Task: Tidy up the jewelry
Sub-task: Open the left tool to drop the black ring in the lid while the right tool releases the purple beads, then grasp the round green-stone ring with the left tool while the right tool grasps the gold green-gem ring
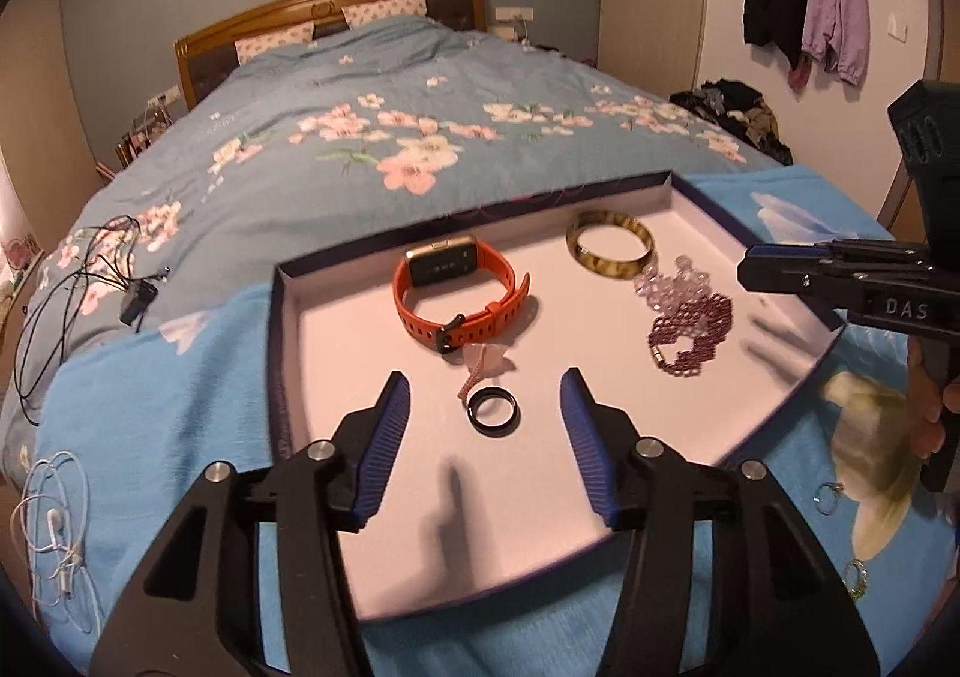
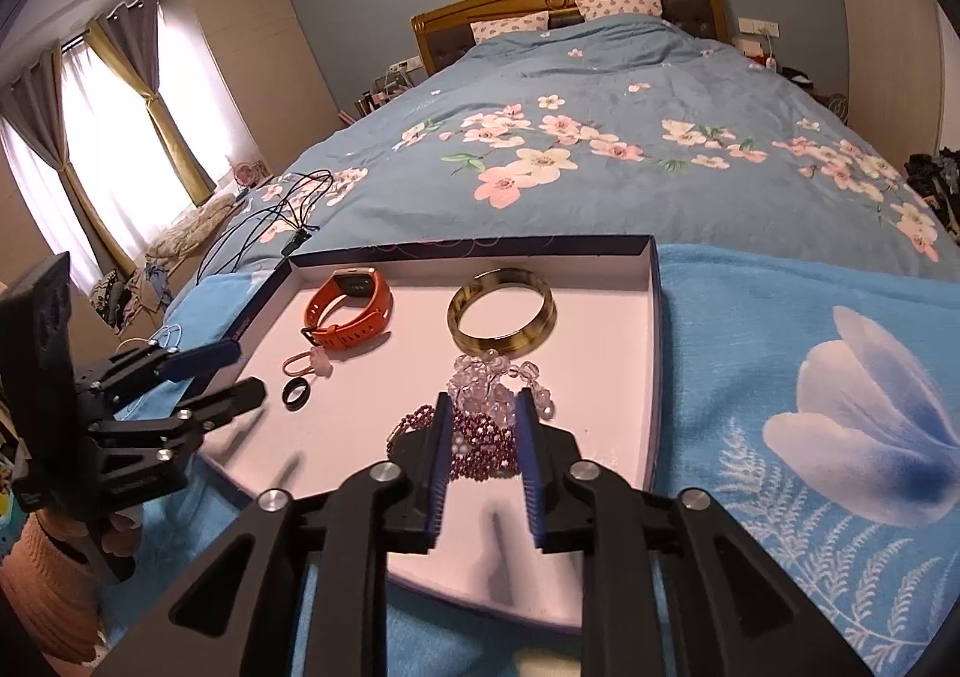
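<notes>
Jaws of the left gripper (image 1: pixel 485 398) gape wide, holding nothing, with the black ring (image 1: pixel 495 411) between them at lower centre. Right gripper (image 2: pixel 482 425) is parted narrowly over the purple beaded bracelet (image 2: pixel 480 446), not gripping. Shallow tray (image 1: pixel 288 353) also holds orange watch (image 1: pixel 459 296), amber bangle (image 1: pixel 609 246). "DAS" is visible at right.

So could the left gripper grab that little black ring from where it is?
Probably yes. The left gripper is open, and the black ring lies flat in the tray right between its fingers, with only a pink charm just beyond.
</notes>
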Available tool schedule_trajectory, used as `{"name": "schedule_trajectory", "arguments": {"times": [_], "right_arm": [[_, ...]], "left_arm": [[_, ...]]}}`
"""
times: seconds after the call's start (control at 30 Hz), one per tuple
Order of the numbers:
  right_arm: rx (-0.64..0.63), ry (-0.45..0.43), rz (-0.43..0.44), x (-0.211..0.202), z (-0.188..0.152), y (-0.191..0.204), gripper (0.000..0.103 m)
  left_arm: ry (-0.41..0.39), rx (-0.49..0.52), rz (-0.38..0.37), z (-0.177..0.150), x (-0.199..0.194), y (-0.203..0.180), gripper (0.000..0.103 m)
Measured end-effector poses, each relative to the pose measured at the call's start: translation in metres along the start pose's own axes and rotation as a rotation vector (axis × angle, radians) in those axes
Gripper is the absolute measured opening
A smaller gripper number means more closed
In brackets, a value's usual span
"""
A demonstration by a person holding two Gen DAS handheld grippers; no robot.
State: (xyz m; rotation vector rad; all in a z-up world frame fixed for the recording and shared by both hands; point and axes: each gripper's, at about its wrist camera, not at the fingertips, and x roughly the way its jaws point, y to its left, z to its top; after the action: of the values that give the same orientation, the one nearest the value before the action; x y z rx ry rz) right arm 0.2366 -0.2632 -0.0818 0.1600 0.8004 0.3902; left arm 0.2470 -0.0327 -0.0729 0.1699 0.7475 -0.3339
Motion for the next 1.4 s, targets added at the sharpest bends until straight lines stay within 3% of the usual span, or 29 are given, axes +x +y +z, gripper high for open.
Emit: {"name": "schedule_trajectory", "arguments": {"times": [0.2, 0.53, 0.9, 1.4], "right_arm": [[-0.064, -0.044, 0.001, -0.031, -0.010, 0.012, 0.037], [-0.143, -0.019, 0.019, -0.062, -0.051, 0.029, 0.038], [-0.160, 0.052, 0.023, -0.066, -0.088, 0.037, 0.038], [-0.192, 0.118, 0.110, -0.066, -0.115, 0.058, 0.039]], "left_arm": [[-0.071, 0.010, 0.011, -0.013, -0.043, 0.000, 0.062], [-0.100, 0.090, 0.006, -0.057, -0.092, -0.015, 0.062], [-0.050, 0.174, -0.056, -0.093, -0.101, -0.049, 0.062], [0.012, 0.199, -0.096, -0.107, -0.098, -0.061, 0.062]]}}
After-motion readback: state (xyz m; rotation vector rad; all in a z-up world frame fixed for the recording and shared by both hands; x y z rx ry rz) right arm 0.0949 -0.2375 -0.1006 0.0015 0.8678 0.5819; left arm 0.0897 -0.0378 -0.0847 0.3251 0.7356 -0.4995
